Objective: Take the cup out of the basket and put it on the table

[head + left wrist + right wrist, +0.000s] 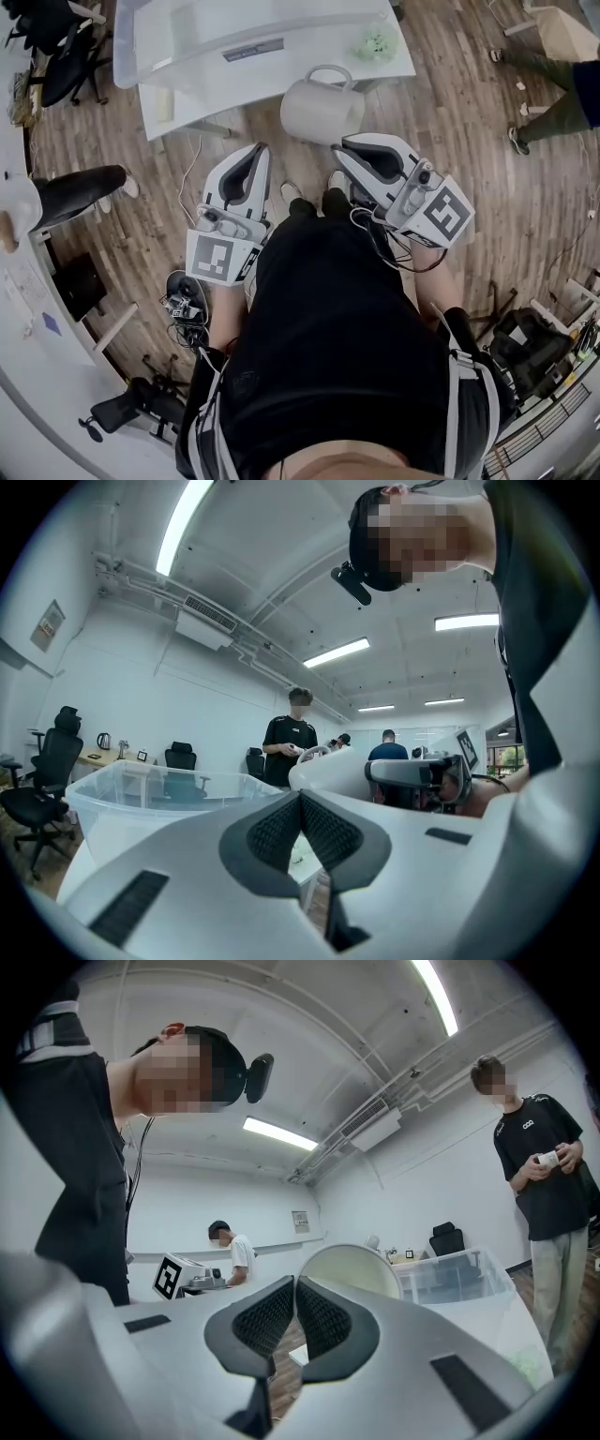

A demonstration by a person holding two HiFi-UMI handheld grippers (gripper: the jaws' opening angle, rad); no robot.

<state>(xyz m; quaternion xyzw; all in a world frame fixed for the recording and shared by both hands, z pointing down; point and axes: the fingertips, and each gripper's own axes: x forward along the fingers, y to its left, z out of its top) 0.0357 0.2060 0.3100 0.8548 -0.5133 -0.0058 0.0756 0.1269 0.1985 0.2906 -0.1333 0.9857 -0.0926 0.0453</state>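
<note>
Office, wooden floor. Cup (322, 108) at near edge of white table (202, 98), outside basket (187, 42). Left gripper (300, 803) and right gripper (294, 1288): fingers closed together, empty. Placing seems done; next, draw back without knocking cup.

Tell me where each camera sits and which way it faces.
Head view: on the person's head, facing steeply down at floor, cup and basket; shows their torso, left gripper and right gripper.
Left gripper view: on the left gripper, facing level across the office over its shut jaws; the person's head shows top right.
Right gripper view: on the right gripper, facing level over shut jaws; their head shows top left.
Shared: both gripper views catch the cup and basket.
</note>
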